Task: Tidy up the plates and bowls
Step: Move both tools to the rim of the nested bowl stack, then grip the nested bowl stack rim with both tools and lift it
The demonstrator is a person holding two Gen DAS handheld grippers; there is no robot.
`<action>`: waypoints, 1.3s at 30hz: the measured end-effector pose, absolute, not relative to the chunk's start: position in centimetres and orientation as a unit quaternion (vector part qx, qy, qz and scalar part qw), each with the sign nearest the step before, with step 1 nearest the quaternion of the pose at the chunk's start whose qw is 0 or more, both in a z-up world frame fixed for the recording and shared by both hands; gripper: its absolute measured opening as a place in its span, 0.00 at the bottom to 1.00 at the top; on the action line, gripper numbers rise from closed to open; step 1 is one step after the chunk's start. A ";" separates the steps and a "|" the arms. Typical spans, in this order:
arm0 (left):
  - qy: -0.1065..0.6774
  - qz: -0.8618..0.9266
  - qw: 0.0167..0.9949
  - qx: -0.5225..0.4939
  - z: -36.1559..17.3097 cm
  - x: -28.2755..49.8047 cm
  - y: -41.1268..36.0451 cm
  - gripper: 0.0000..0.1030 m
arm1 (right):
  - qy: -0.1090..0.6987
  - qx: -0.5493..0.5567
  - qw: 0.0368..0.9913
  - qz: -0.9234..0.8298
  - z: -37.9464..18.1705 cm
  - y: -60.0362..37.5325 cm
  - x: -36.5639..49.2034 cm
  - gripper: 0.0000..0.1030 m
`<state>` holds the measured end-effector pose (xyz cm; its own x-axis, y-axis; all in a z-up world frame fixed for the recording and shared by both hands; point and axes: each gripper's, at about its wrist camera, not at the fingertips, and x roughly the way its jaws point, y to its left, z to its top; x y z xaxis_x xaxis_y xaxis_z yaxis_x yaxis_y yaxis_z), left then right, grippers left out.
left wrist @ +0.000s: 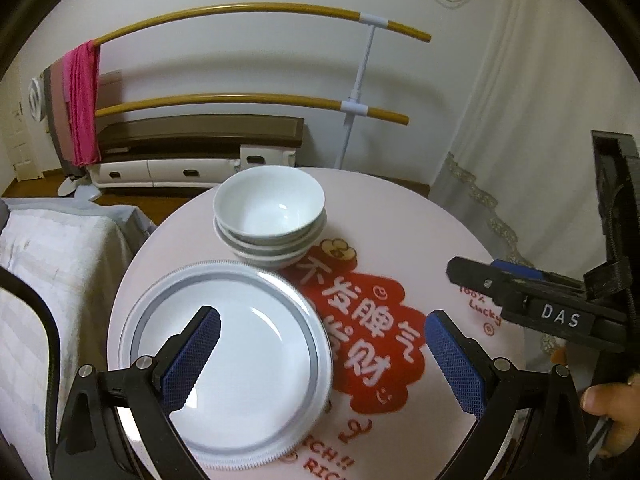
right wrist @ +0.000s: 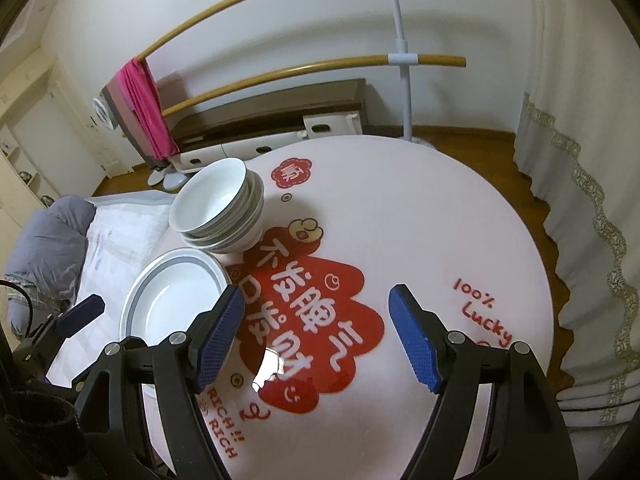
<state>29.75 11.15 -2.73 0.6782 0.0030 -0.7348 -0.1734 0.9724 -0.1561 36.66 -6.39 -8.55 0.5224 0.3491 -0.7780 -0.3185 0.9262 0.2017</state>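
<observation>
Here my glossy white nested bowls (left wrist: 269,216) sit mouth-up beside white grey-rimmed plates (left wrist: 224,360); both claws, left claw (left wrist: 320,360) and right claw (right wrist: 316,340), gape, released.

A round pink table (right wrist: 420,216) carries a red printed emblem (right wrist: 308,320). Behind it stands a rack (left wrist: 360,92) with 2 wooden rails, a pink cloth (left wrist: 84,104) draped over it. A curtain (right wrist: 580,160) hangs at right; a bed (left wrist: 60,260) lies left.
</observation>
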 end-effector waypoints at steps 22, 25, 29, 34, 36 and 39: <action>0.443 0.072 0.887 -0.111 -5.4 45.4 24.0 0.91 | 0.505 0.025 0.832 0.229 -11.7 2.8 47.7 0.74; 0.466 0.063 0.873 -0.129 -6.8 47.4 25.2 0.87 | 0.520 0.027 0.822 0.231 -12.7 3.9 49.0 0.74; 0.491 0.063 0.859 -0.133 -7.7 49.7 26.9 0.78 | 0.551 0.022 0.801 0.233 -14.1 5.0 50.4 0.73; 0.499 0.055 0.855 -0.132 -7.5 51.7 27.9 0.78 | 0.591 0.006 0.774 0.226 -15.5 6.1 51.6 0.71; 0.502 0.052 0.853 -0.132 -7.7 52.1 27.9 0.75 | 0.597 -0.007 0.770 0.226 -15.7 6.7 51.5 0.70; 0.507 0.049 0.850 -0.133 -8.2 52.6 28.1 0.66 | 0.603 -0.017 0.764 0.229 -15.9 7.1 51.3 0.65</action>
